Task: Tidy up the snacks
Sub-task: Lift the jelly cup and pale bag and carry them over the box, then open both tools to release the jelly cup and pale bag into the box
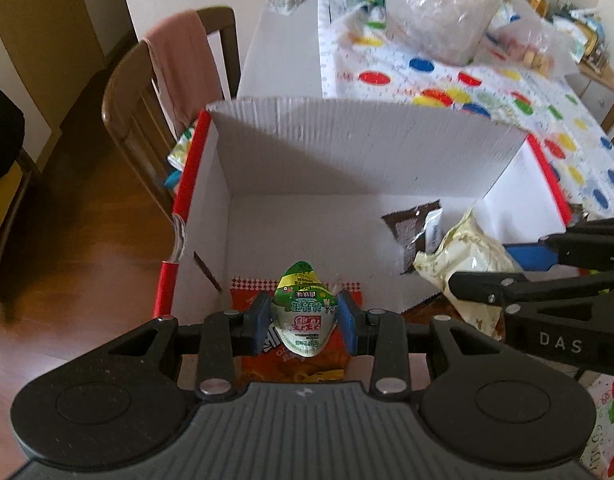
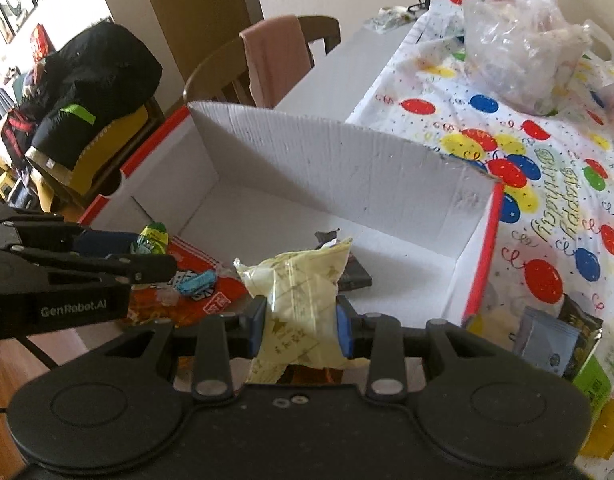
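An open white cardboard box [image 1: 347, 148] with red edges stands on the table, seen in both views [image 2: 327, 164]. My left gripper [image 1: 303, 320] is shut on a small green-and-white jelly cup [image 1: 303, 316] and hovers over the box's near left corner. My right gripper [image 2: 301, 330] is shut on a pale yellow snack bag [image 2: 299, 292], held above the box's near side; that bag also shows in the left wrist view [image 1: 463, 256]. Inside the box lie an orange-red snack packet [image 2: 195, 296], a small blue wrapped sweet [image 2: 195, 282] and a dark brown packet [image 1: 415, 228].
The table wears a balloon-print birthday cloth [image 2: 547, 208]. A clear plastic bag [image 2: 519, 40] of goods sits at the far end. More packets [image 2: 559, 340] lie right of the box. A wooden chair [image 1: 147, 108] with a pink cloth stands left of the table, over wood floor.
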{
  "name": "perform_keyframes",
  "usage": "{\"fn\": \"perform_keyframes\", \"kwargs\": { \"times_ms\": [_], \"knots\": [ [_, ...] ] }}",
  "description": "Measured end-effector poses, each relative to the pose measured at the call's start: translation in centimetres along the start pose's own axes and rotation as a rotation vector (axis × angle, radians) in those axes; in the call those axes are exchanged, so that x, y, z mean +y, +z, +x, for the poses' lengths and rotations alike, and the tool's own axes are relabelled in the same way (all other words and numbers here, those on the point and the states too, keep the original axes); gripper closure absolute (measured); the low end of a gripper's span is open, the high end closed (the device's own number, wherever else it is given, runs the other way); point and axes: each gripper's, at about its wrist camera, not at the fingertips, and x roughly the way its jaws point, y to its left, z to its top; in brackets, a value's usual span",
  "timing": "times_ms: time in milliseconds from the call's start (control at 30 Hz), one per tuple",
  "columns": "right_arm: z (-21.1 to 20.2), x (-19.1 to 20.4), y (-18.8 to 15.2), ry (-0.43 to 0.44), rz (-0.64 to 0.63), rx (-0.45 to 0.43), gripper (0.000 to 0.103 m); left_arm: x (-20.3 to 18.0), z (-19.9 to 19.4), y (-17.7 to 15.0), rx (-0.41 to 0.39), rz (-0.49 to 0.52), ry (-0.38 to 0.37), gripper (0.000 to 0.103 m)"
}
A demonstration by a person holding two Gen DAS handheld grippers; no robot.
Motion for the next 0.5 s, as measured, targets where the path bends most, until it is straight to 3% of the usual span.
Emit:
{"fn": "perform_keyframes", "kwargs": {
  "times_ms": [300, 500],
  "knots": [
    [1.3, -0.2, 0.6, -0.013, 0.002, 0.023, 0.066, -0.3, 2.2, -0.2, 0.075, 0.022, -0.004, 0.068],
    [1.7, -0.4, 1.0, -0.023, 0.008, 0.031, 0.065, -0.3, 2.3, -0.1, 0.081, 0.026, -0.005, 0.068]
  ]
}}
